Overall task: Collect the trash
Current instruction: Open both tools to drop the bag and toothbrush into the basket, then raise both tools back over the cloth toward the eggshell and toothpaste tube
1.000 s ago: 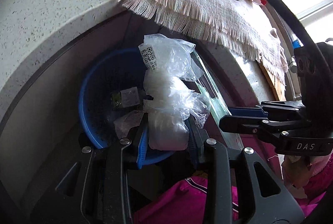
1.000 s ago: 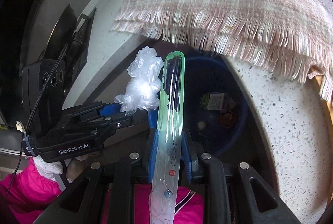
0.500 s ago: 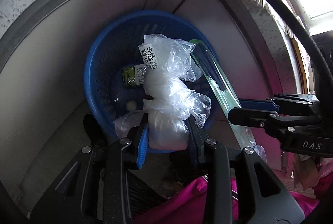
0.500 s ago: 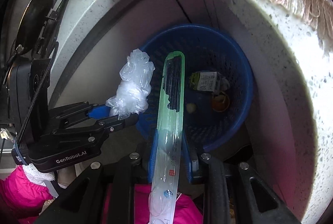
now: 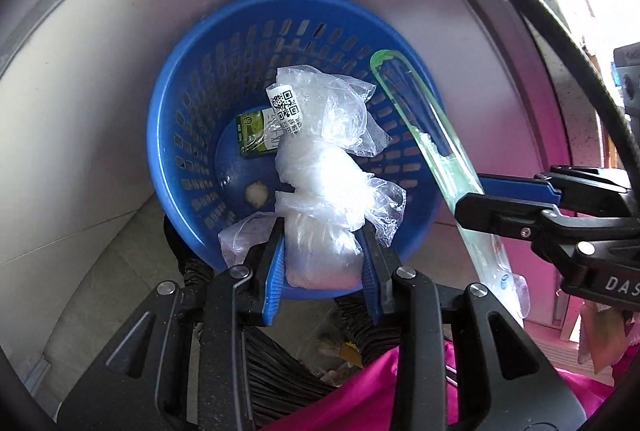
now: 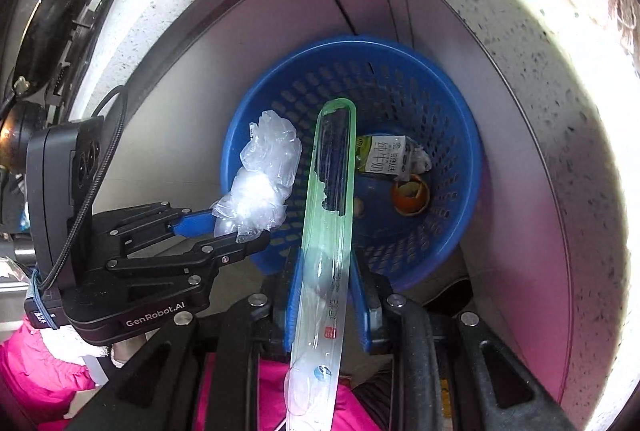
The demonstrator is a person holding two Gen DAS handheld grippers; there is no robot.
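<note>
Two cartons (image 6: 384, 159), peel (image 6: 410, 195), inside basket (image 6: 460, 215)

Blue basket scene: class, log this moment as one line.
left gripper: shut on crumpled plastic bag | right gripper: shut on long clear wrapper | both over blue basket

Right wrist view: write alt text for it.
The right claw grips a long clear green-edged wrapper above a blue basket holding a carton. Beside it, the left claw holds crumpled clear plastic.

Crumpled clear plastic bag (image 5: 320, 191) with QR label, held above blue slotted basket (image 5: 192, 119). Long clear green-edged wrapper (image 6: 330, 215) angled over the basket rim. Inside the basket: green carton (image 6: 384, 159), orange shell-like scrap (image 6: 410, 195).
</note>
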